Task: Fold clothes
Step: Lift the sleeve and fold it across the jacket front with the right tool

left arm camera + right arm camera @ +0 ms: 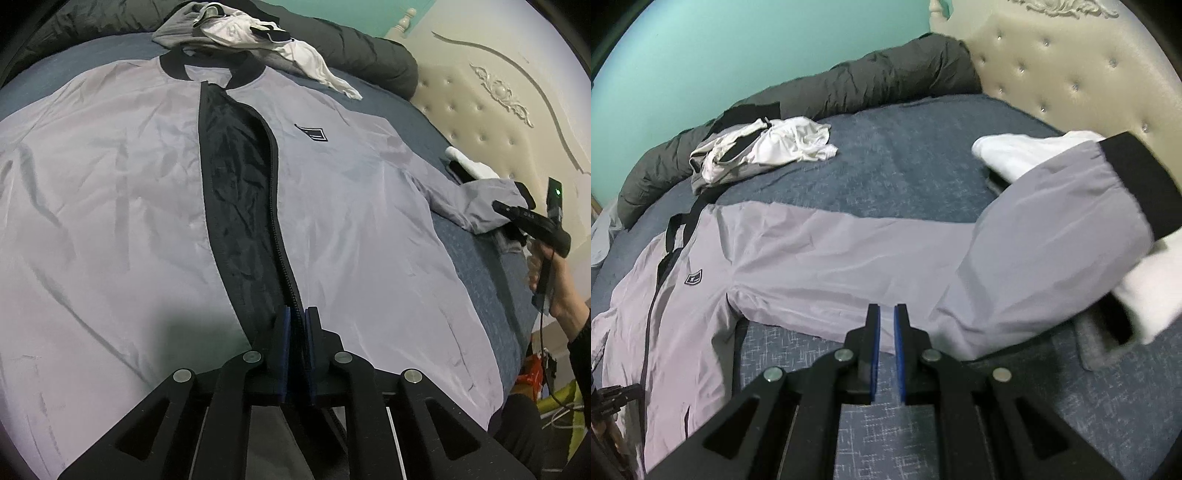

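Under left hand-held gripper (297, 325), jacket (110, 184) hem hidden; zipper edge pinched.

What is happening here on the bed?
A person with a gripper in each hand is folding a grey jacket spread front-up on the bed. The left gripper is shut on the jacket's zipper edge near the hem. The right gripper is nearly shut and empty, over the outstretched sleeve. More clothes lie beyond.

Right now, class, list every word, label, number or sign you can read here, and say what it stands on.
No text can be read.
Chest badge on the grey jacket: dark patch with white marks, too blurred to read.
Nothing else carries lettering.
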